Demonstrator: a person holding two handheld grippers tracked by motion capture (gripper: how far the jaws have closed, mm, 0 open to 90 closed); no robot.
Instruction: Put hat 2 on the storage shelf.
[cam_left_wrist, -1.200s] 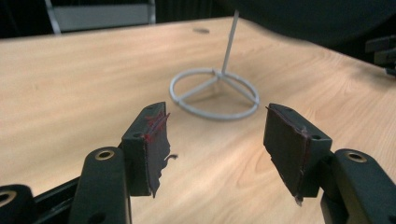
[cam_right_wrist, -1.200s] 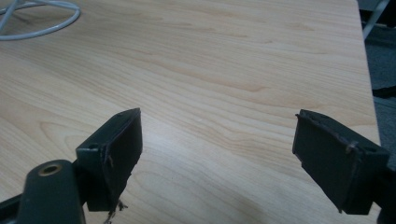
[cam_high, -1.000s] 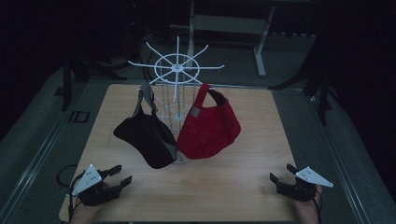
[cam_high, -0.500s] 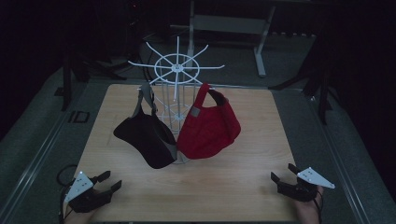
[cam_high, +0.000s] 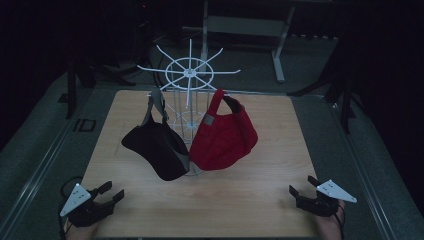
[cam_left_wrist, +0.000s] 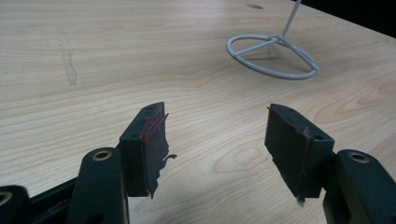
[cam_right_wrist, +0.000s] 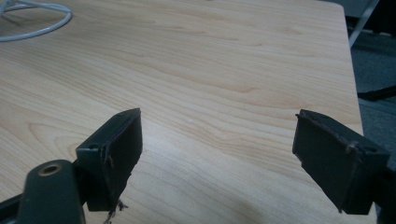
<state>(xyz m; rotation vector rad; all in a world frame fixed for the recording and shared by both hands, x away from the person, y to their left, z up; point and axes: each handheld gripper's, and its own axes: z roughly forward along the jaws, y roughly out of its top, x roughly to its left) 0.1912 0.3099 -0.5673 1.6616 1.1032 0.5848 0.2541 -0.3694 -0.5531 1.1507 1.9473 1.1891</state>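
A white wire rack (cam_high: 189, 75) with spoke-like arms stands at the middle of the wooden table (cam_high: 260, 195). A black bag (cam_high: 157, 145) hangs from its left side and a red bag (cam_high: 222, 137) from its right. My left gripper (cam_high: 111, 191) rests low at the table's near left corner, open, with nothing between its jaws. In the left gripper view the rack's ring base (cam_left_wrist: 273, 53) lies ahead on the wood beyond my left gripper (cam_left_wrist: 217, 135). My right gripper (cam_high: 303, 186) sits at the near right corner, open and empty; its own view shows my right gripper (cam_right_wrist: 219, 140) over bare wood.
Grey floor mats surround the table. A metal desk frame (cam_high: 245, 30) stands in the dark behind it. The rack's base ring (cam_right_wrist: 32, 21) appears at the top left corner of the right gripper view.
My left gripper has moved toward the table's near left corner and sunk a little. The right gripper, rack and bags have stayed put.
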